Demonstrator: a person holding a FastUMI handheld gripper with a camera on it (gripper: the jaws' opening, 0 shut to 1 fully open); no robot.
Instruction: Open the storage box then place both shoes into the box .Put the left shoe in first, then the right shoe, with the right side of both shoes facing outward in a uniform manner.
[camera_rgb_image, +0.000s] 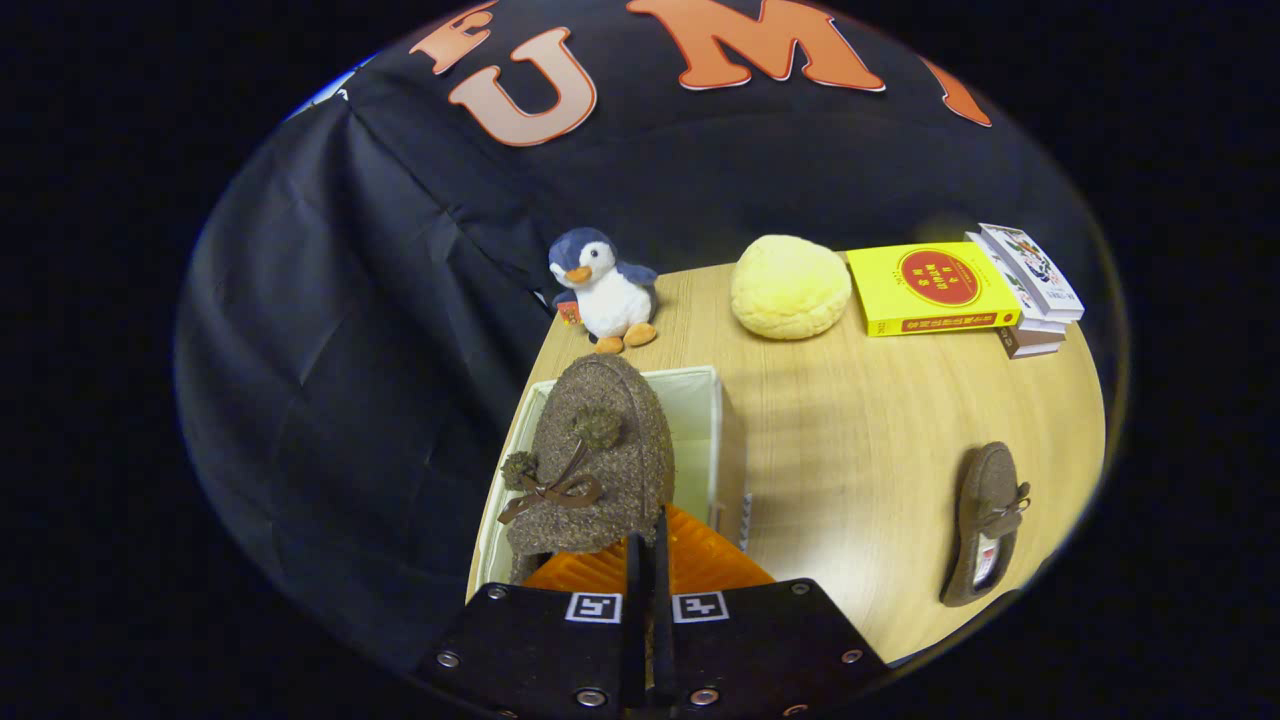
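The jaws pinch the heel rim of a fuzzy shoe (598, 455) hanging toe-forward over the open box (700, 400); soft and light, it likely sags, while the other shoe (985, 520) lies apart on the worktop (860, 440).

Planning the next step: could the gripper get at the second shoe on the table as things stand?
Probably not yet: the gripper is shut on the first shoe over the open box. The second shoe lies unobstructed on the table.
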